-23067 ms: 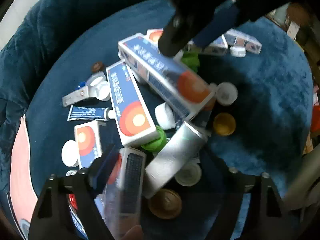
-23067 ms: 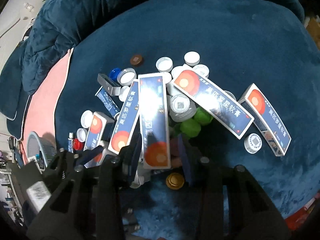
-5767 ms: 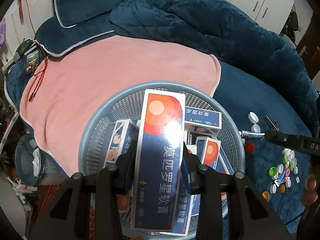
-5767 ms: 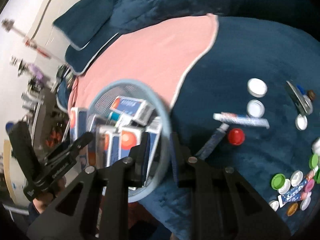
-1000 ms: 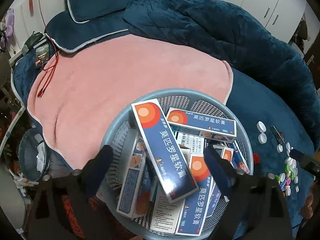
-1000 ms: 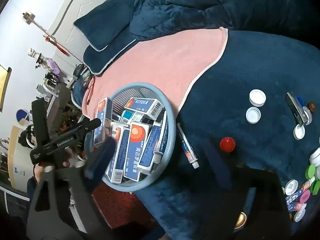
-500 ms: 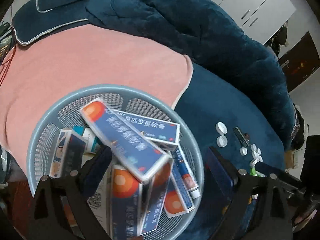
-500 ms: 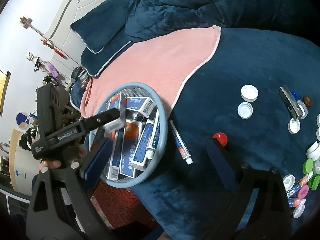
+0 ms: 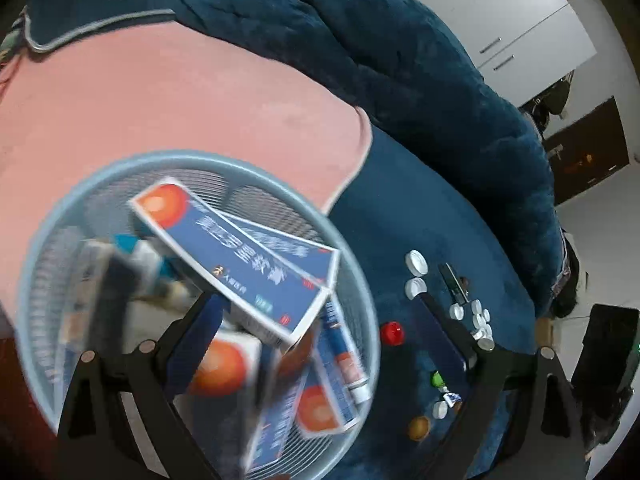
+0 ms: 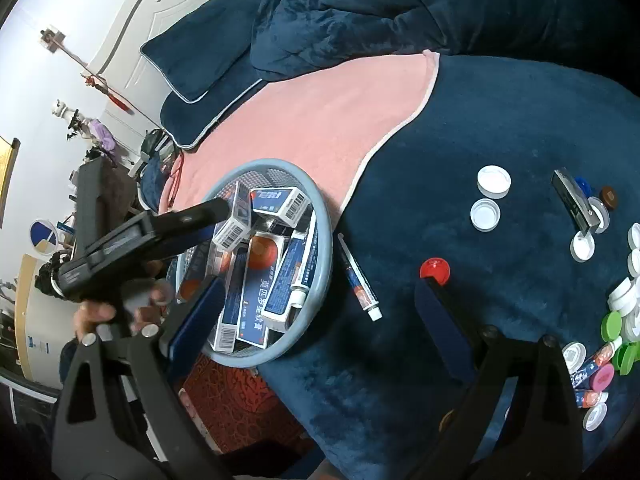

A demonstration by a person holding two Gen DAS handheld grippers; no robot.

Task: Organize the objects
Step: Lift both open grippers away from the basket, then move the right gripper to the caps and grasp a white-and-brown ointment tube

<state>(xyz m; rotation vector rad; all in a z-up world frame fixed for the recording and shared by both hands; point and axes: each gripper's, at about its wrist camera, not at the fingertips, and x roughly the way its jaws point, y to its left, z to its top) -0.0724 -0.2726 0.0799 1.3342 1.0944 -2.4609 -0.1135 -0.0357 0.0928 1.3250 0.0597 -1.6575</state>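
We hold our left gripper [image 9: 320,316] spread wide and empty above the basket [image 9: 356,280] of ointment boxes [image 9: 240,256]; our right gripper [image 10: 316,300] is equally wide and empty, a loose tube [image 10: 357,276] between its fingers, bottle caps [image 10: 490,194] beyond

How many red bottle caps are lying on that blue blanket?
1. The red cap lies alone on the blue blanket, between the basket and the heap of caps; the heap could hide more.
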